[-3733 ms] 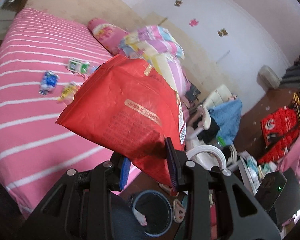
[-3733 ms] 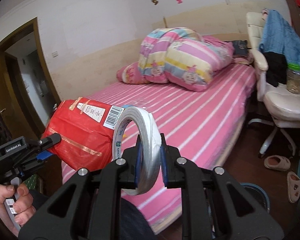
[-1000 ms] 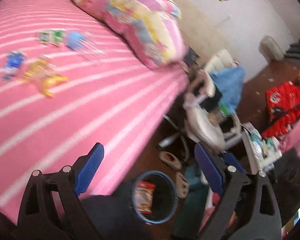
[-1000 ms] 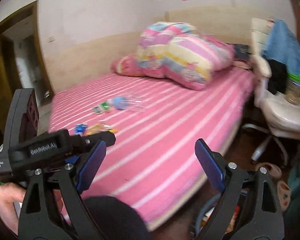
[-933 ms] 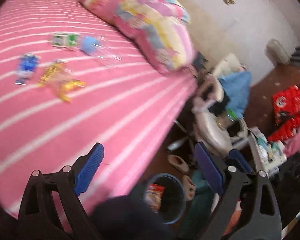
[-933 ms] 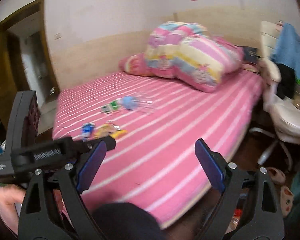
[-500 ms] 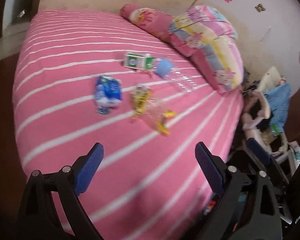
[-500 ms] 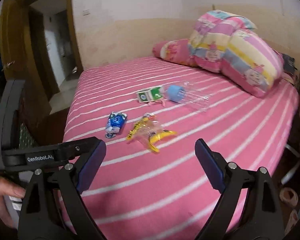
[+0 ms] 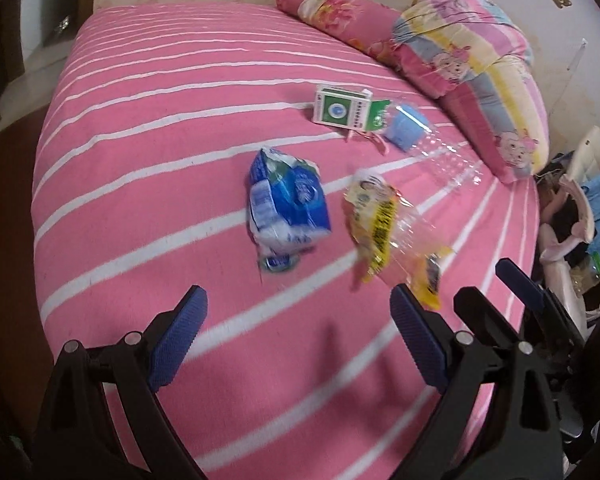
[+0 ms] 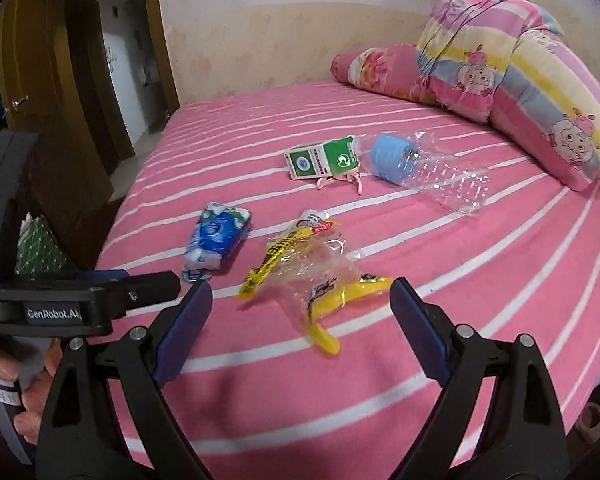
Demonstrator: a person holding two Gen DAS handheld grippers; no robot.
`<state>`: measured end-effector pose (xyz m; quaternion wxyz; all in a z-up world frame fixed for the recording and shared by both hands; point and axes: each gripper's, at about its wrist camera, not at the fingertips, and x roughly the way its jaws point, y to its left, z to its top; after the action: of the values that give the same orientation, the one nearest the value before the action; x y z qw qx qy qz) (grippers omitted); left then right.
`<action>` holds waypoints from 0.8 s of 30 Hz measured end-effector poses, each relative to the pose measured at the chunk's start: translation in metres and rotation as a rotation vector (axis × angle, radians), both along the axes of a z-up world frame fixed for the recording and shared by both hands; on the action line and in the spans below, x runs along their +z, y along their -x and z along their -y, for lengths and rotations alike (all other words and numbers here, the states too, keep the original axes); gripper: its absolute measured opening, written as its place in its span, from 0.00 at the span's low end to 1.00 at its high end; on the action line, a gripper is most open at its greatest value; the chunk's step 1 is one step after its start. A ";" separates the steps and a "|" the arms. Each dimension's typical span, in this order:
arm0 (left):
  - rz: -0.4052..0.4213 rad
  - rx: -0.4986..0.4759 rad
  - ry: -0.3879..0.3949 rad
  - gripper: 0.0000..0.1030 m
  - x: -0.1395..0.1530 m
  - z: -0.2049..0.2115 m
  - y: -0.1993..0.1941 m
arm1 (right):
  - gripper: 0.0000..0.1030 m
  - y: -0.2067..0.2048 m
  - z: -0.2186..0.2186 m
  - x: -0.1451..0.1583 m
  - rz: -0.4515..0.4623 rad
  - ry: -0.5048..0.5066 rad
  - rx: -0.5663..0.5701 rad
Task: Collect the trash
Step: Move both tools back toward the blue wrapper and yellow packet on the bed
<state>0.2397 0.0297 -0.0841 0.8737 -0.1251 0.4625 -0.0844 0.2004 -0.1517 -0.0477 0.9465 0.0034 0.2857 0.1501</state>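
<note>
My left gripper [image 9: 296, 320] hangs with its jaws spread wide and nothing between them, above the pink striped bed [image 9: 160, 128]; my right gripper [image 10: 300, 308] is likewise wide apart and empty. Just ahead of the right one lies a yellow clear wrapper [image 10: 312, 276], with a blue packet [image 9: 286, 208] beside it. Farther up the bed, a green-and-white carton [image 10: 320, 160] touches a crushed clear bottle [image 10: 424, 176], near the rolled quilt [image 10: 512, 76].
</note>
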 end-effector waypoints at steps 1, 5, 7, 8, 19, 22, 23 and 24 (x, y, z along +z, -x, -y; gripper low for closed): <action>-0.005 0.001 -0.005 0.87 -0.002 0.001 -0.005 | 0.87 -0.005 0.001 -0.002 -0.006 -0.002 0.000; -0.018 -0.013 -0.047 0.87 -0.008 0.005 -0.021 | 0.87 -0.024 0.007 -0.011 -0.046 -0.025 -0.003; -0.032 -0.015 -0.074 0.87 -0.012 0.006 -0.030 | 0.87 -0.030 0.008 -0.014 -0.059 -0.027 -0.004; -0.037 -0.012 -0.079 0.87 -0.013 0.006 -0.034 | 0.87 -0.035 0.008 -0.017 -0.071 -0.028 -0.005; -0.049 -0.007 -0.126 0.87 -0.024 0.015 -0.070 | 0.87 -0.068 0.002 -0.033 -0.139 -0.006 0.004; -0.043 -0.013 -0.160 0.86 -0.027 0.022 -0.076 | 0.87 -0.071 0.000 -0.034 -0.135 0.001 0.010; -0.040 -0.018 -0.171 0.86 -0.028 0.025 -0.078 | 0.87 -0.072 -0.001 -0.035 -0.137 0.003 0.015; -0.037 -0.024 -0.181 0.85 -0.029 0.028 -0.079 | 0.86 -0.074 -0.002 -0.035 -0.139 0.003 0.017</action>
<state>0.3182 0.0021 -0.1129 0.8716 -0.0417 0.4859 -0.0502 0.2739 -0.1500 -0.0830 0.9230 0.0097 0.3511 0.1571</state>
